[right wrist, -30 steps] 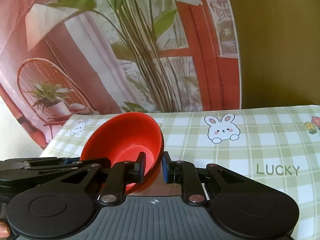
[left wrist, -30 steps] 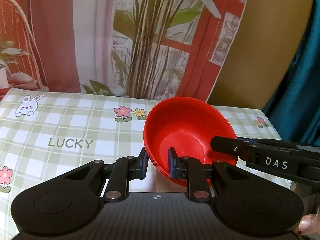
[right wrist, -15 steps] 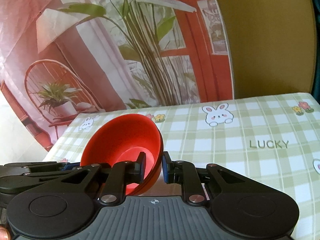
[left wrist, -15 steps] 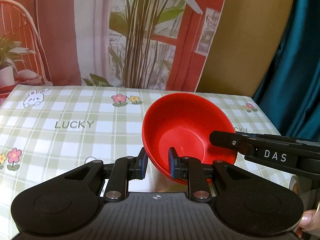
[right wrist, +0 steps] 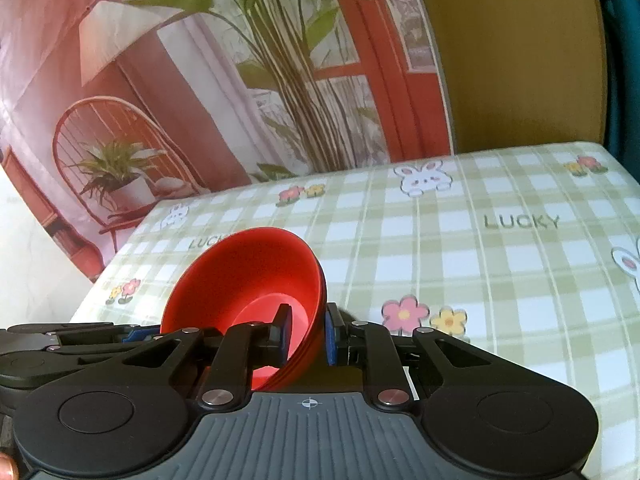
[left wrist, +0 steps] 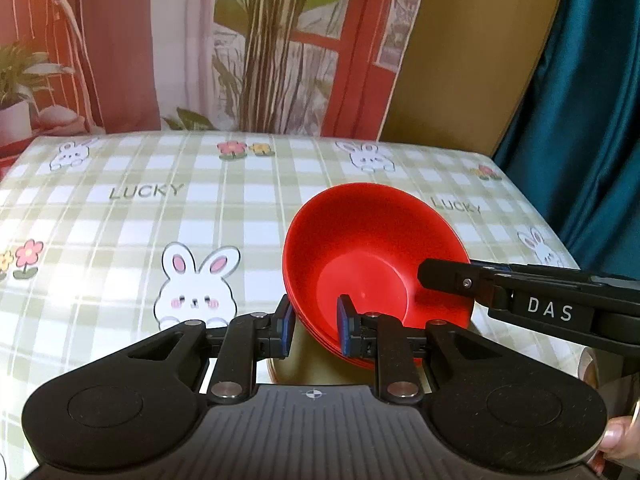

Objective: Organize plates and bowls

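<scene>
A stack of nested red bowls (left wrist: 368, 264) hangs tilted over the green checked tablecloth (left wrist: 120, 240), gripped from both sides. My left gripper (left wrist: 314, 324) is shut on the stack's near left rim, one pad inside and one outside. The right gripper (left wrist: 430, 278) reaches in from the right and bites the opposite rim. In the right wrist view the same red bowls (right wrist: 248, 280) sit between the pads of my right gripper (right wrist: 308, 334), shut on the rim, and the left gripper (right wrist: 136, 334) lies at the left edge.
The tablecloth (right wrist: 480, 280) with rabbits, flowers and LUCKY print stretches ahead and to the sides. A printed backdrop (left wrist: 280, 40) stands behind the table and a teal curtain (left wrist: 592, 100) hangs at the right. A fingertip (left wrist: 616, 436) shows at the corner.
Both grippers have carried the bowls together away from the backdrop toward the table's near side, so more cloth shows ahead. The grips on the rim are the same.
</scene>
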`<state>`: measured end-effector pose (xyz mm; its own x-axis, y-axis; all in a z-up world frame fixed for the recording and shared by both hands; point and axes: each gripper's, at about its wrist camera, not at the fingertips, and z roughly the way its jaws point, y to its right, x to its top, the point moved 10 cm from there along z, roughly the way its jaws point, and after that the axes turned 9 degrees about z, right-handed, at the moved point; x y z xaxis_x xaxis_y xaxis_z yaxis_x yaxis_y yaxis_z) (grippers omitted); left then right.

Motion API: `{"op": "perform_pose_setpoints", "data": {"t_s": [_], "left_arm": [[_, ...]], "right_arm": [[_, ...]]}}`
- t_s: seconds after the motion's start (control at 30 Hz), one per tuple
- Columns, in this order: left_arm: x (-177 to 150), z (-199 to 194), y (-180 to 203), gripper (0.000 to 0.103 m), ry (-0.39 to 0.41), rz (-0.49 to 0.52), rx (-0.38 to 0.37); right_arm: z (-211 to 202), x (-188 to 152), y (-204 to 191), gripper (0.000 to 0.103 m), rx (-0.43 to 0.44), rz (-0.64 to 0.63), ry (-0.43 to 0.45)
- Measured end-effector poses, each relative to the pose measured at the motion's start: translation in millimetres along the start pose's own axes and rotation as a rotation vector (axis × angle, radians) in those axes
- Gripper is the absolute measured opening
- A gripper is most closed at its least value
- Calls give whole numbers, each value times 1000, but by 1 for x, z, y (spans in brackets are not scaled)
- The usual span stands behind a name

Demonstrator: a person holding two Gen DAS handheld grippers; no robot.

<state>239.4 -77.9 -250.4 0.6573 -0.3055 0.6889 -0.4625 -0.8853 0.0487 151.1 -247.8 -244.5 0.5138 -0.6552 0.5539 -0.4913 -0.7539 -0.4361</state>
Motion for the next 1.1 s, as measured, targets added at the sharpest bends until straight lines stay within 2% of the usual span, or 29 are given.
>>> {"op": "perform_pose_setpoints", "data": {"t_s": [0.47,0.93,1.1], "left_arm": [[-30,-11,8,23,-32,-16,-19],[-40,-20,9,23,-30,-36,-35],[-42,-20,7,32,-39,-42,-24]], "right_arm": [[-10,-32,1,17,-4,4,-33],[-15,-46,2,17,-43,2,-51],[-17,-47,2,24,-66,0,-45]]}}
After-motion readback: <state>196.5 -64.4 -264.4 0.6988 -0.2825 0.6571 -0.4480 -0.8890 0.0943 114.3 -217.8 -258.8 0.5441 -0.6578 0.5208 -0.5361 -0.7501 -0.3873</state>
